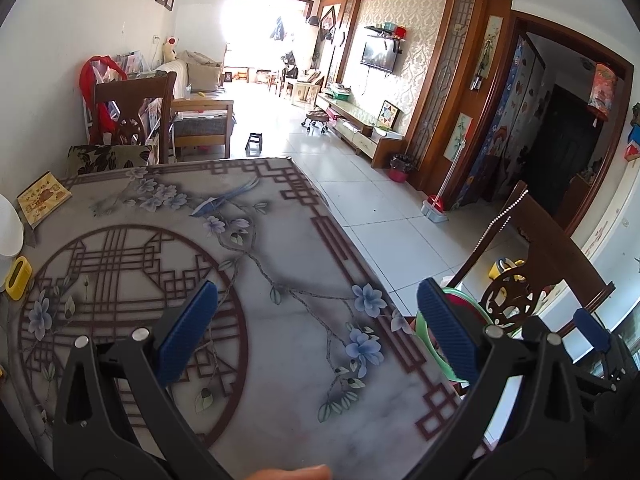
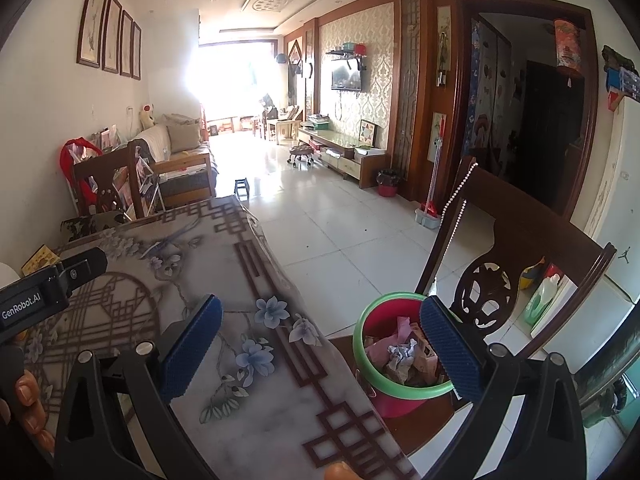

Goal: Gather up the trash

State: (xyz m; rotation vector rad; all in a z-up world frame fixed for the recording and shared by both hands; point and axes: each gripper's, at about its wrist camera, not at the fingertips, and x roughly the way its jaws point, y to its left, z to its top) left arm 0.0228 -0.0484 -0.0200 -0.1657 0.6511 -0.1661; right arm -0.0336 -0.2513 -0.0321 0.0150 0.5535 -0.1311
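Both tools, left (image 1: 316, 308) and right (image 2: 320, 324), hung spread and empty; I kept them beside the bin (image 2: 400, 360), its trash (image 2: 404, 354) already inside.

Left tongs (image 1: 316, 316) spread wide, empty, above patterned bench (image 1: 280, 240); green-rimmed bin (image 1: 460, 292) past right edge, beside wooden chair (image 1: 560, 256).
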